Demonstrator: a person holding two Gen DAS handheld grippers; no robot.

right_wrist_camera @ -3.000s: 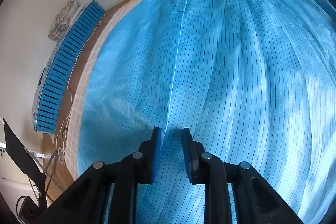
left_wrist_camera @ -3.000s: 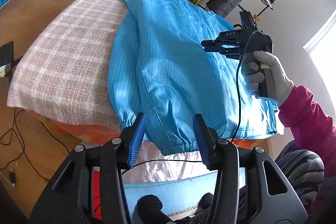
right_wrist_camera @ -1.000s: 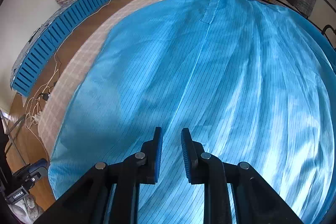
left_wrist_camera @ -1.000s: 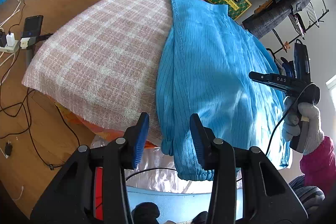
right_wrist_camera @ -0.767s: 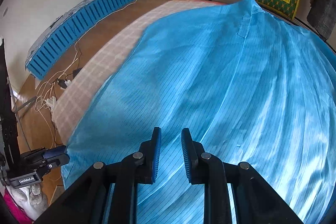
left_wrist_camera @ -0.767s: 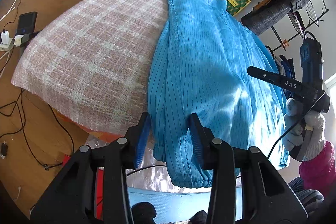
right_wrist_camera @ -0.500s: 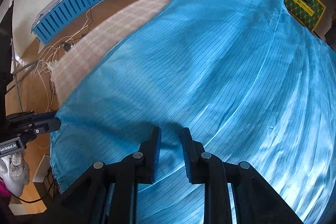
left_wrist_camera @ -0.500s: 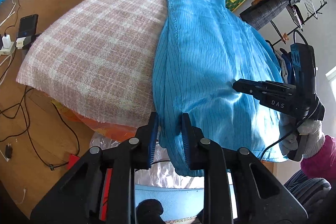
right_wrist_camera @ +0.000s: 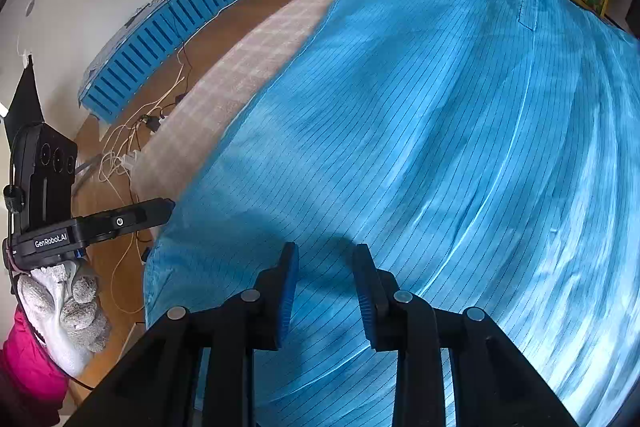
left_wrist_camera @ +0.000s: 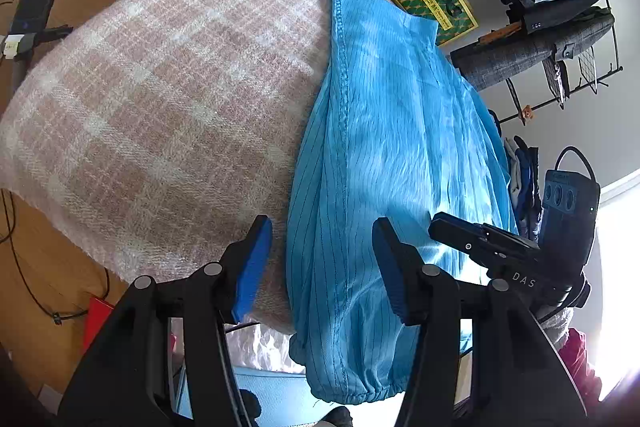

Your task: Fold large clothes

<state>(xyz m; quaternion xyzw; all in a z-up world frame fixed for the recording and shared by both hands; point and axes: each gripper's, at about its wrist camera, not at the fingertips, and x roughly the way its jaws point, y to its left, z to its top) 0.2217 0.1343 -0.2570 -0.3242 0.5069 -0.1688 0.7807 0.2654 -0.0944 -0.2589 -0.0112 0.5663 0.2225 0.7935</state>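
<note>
A bright blue pinstriped garment of thin shiny fabric (left_wrist_camera: 384, 155) lies spread on a pink-and-white plaid blanket (left_wrist_camera: 160, 99), its elastic cuff (left_wrist_camera: 352, 387) hanging off the near edge at 6 o'clock. My left gripper (left_wrist_camera: 320, 263) has its jaws wide, straddling the sleeve edge, holding nothing. My right gripper (right_wrist_camera: 324, 279) hovers over the body with its jaws moderately apart, empty. I judge I should pinch the sleeve seam cleanly, one layer only, then carry it inward flat.

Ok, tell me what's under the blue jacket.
The blue jacket lies on a pink plaid blanket, bare to its left. Whatever sits beneath the fabric itself is covered.
</note>
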